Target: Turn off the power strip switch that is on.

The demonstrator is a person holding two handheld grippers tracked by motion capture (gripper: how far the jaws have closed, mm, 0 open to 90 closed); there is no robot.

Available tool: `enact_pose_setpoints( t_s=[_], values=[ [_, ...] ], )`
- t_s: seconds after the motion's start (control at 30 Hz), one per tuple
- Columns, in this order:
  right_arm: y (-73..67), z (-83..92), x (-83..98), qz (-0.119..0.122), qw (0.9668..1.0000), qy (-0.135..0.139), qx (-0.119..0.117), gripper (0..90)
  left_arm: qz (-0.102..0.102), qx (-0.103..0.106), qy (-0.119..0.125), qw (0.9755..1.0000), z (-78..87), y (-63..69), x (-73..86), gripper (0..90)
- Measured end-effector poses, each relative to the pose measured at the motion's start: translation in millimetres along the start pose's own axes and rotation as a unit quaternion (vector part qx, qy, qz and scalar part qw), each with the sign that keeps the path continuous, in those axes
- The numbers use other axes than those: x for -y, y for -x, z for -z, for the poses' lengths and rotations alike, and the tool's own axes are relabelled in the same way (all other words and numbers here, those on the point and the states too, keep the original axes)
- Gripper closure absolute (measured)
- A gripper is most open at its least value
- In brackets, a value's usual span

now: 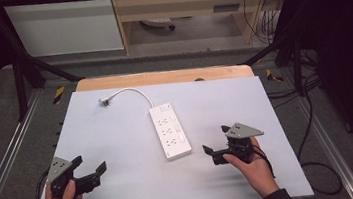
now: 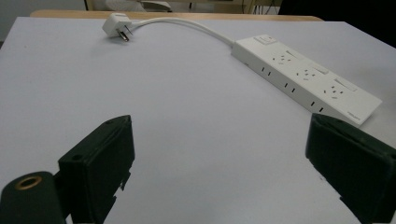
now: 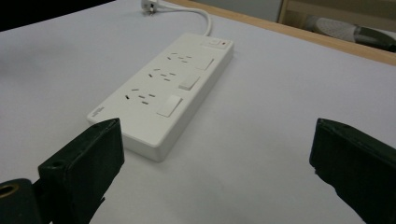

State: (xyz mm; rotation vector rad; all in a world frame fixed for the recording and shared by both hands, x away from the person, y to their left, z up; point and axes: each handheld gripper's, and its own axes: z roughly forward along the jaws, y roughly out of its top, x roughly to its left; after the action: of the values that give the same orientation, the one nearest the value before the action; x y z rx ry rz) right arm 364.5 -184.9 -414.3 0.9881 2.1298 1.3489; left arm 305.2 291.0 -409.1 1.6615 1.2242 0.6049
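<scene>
nothing looks started: the white plastic three-socket power strip (image 1: 170,131) lies untouched mid-counter (image 1: 118,136), its plug (image 1: 105,101) unplugged, between the left tool (image 1: 91,168) and right tool (image 1: 216,139), both spread empty.

One power strip (image 1: 170,131) lies on the table (image 1: 124,186), and it carries three socket groups in a row, three rocker switches beside them, and one more switch at the cable end, as the right gripper view shows. One white cable (image 1: 131,92) runs from the strip to one plug (image 1: 104,101); in the left gripper view two of the plug's pins can be made out, and a third cannot be told. There are two grippers, the left gripper (image 1: 91,169) and the right gripper (image 1: 215,141), each with two black jaws standing wide apart, and each has one grey plate on top. Two hands hold them, one apiece.
</scene>
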Motion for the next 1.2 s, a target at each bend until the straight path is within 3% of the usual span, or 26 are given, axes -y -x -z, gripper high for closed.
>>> enact_pose_setpoints(
  t_s=[0.23, 0.73, 1.07, 1.2],
  values=[
    [-11.7, -14.4, -12.8, 0.011, 0.9996, -0.021, -0.018, 4.1, -0.014, 0.001, -0.005, 0.9999, -0.8, 5.1, 0.6, 8.1],
    [-8.5, -43.3, -42.9, 0.008, 0.9992, -0.031, -0.025, 4.6, -0.01, -0.001, 0.001, 1.0, 1.3, 4.3, 0.3, 7.4],
    [-8.4, -52.3, -59.3, -0.002, 0.9997, -0.012, -0.023, 13.1, -0.013, 0.0, -0.002, 0.9999, 0.7, 4.9, 0.6, 7.2],
    [-6.7, -55.3, -63.2, -0.008, 0.9997, -0.004, -0.023, 21.9, -0.014, 0.0, -0.002, 0.9999, 0.6, 5.3, 0.6, 7.2]
  ],
)
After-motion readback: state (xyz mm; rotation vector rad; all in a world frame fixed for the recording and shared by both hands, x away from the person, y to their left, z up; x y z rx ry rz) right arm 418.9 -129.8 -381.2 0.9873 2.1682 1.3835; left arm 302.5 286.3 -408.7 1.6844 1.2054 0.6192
